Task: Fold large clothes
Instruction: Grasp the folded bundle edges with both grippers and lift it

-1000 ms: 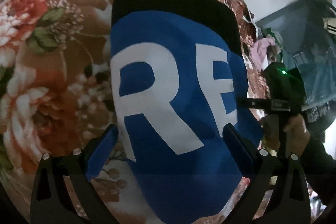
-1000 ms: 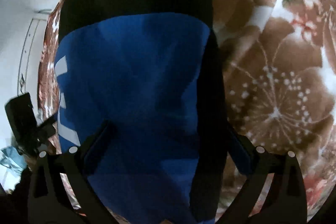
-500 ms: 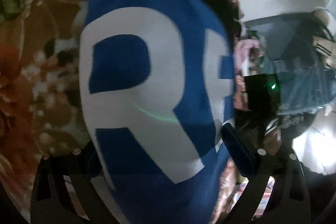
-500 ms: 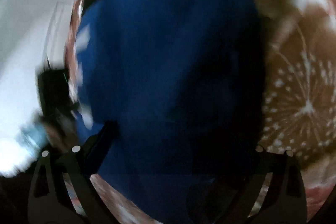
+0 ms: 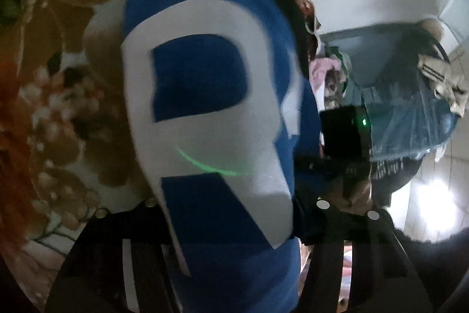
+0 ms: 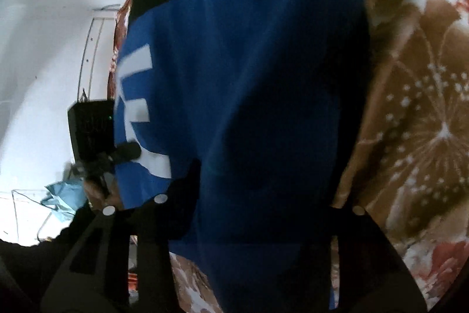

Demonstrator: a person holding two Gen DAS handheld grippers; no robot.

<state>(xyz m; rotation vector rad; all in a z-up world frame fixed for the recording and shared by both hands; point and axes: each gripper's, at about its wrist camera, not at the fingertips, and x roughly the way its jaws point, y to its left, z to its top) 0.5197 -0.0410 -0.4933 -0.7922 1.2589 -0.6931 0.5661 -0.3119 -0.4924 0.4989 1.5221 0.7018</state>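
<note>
Blue garment (image 5: 205, 96) with white letters, black band, apparently folded, on floral blanket (image 5: 58, 107)

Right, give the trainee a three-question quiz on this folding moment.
1. True or false: the blue garment lies on a plain white sheet.
2. Which big white letter shows whole on it in the left wrist view? A) R B) K C) S
3. What lies between the fingers of both the left gripper and the right gripper?

Key: 1 false, it lies on a floral blanket. 2 A. 3 the blue garment; both grippers' jaws have just been closing around it.
</note>
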